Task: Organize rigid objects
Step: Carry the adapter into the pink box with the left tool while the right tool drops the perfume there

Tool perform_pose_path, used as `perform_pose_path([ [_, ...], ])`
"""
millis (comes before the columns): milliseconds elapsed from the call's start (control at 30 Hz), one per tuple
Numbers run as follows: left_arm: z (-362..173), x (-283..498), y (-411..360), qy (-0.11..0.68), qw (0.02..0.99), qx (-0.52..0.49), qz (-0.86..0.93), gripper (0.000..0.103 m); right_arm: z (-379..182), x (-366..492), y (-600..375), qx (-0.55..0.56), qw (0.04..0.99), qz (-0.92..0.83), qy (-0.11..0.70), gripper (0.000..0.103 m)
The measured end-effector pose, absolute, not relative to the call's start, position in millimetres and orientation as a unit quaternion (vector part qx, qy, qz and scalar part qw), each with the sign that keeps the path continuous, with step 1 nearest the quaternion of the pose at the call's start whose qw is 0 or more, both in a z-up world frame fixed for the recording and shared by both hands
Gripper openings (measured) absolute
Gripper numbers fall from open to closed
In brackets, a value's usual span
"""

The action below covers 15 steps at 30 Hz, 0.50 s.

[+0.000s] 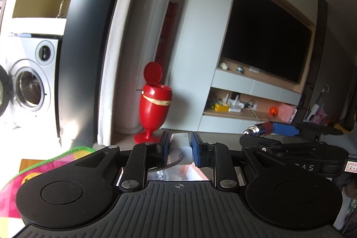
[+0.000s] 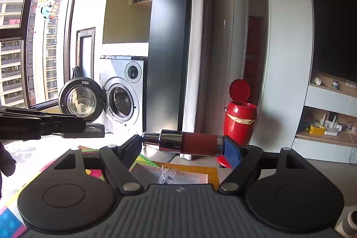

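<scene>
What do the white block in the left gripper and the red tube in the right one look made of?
White block: likely matte plastic, an even dull surface with a grey cable. Red tube: apparently polished metal ends showing mirror glints, with a matte red middle, material unclear.

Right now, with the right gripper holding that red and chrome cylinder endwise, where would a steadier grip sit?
Across the red middle section of the cylinder, coming from the side, fingers square to its long axis. The right gripper pinches it end to end: the narrow chrome tip meets one finger, the flat end meets the blue pad. The barrel's straight, wider sides look less likely to pivot.
</scene>
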<state>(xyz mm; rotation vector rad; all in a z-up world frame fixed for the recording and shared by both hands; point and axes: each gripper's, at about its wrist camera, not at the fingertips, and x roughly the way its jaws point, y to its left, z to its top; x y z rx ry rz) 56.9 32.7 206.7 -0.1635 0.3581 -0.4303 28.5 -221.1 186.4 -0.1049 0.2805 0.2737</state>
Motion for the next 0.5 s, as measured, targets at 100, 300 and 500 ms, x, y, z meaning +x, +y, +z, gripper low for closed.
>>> perform_pose_path([
  [100, 182, 94, 26, 0.21, 0.949, -0.082, -0.22, 0.024, 159, 56, -215, -0.066, 0.974, 0.142, 0.166, 0.078],
  [300, 124, 156, 28, 0.279, 0.922, -0.144, -0.227, 0.024, 91, 93, -191, -0.13, 0.959, 0.138, 0.212, 0.078],
  [500, 87, 189, 24, 0.329, 0.892, -0.182, -0.252, 0.024, 59, 114, -180, -0.151, 0.947, 0.137, 0.249, 0.079],
])
